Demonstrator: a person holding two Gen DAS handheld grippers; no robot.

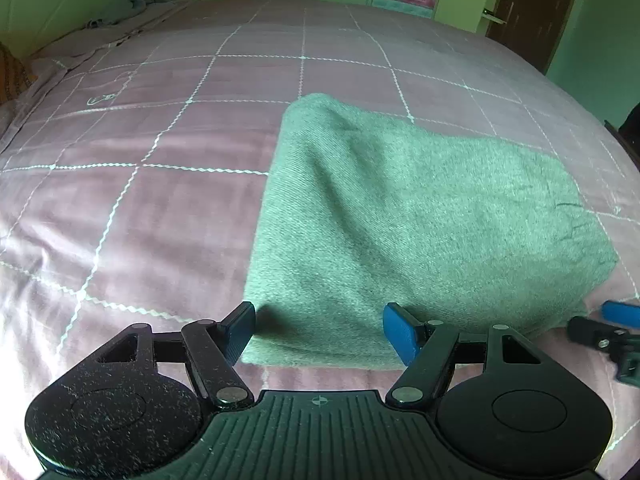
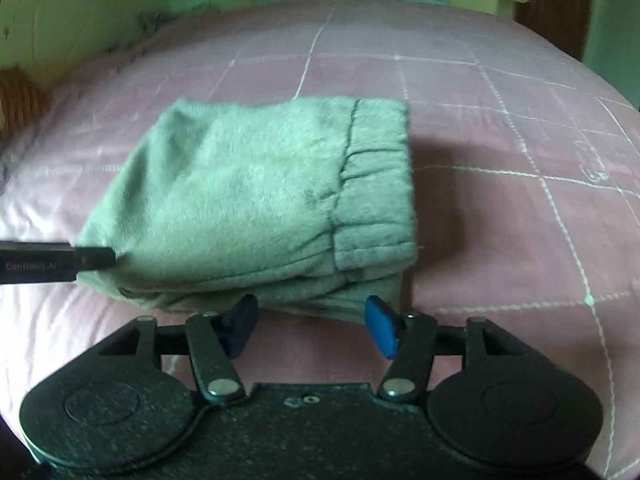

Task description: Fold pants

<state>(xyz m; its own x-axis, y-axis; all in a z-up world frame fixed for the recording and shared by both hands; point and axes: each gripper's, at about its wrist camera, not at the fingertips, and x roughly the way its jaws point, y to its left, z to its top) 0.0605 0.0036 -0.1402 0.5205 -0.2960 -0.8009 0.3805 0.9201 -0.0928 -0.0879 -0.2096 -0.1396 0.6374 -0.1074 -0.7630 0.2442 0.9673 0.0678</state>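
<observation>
Grey-green pants (image 1: 420, 220) lie folded into a thick rectangular bundle on the pink checked bedsheet (image 1: 140, 208). My left gripper (image 1: 320, 330) stands open at the bundle's near left corner; the fabric edge lies between its fingers, and the pads do not press on it. In the right wrist view the pants (image 2: 248, 184) show their elastic waistband (image 2: 376, 184) on the right side. My right gripper (image 2: 312, 322) is open just in front of the bundle's near edge, with nothing gripped. The left gripper's finger (image 2: 60, 266) touches the bundle's left side. The right gripper's blue pad (image 1: 620, 314) shows at the far right.
The bedsheet (image 2: 500, 220) stretches far around the bundle. A crumpled cloth (image 1: 136, 4) lies at the far left corner against the green wall. A dark door (image 1: 532, 12) stands at the back right. An orange-brown object (image 2: 16, 96) sits at the left edge.
</observation>
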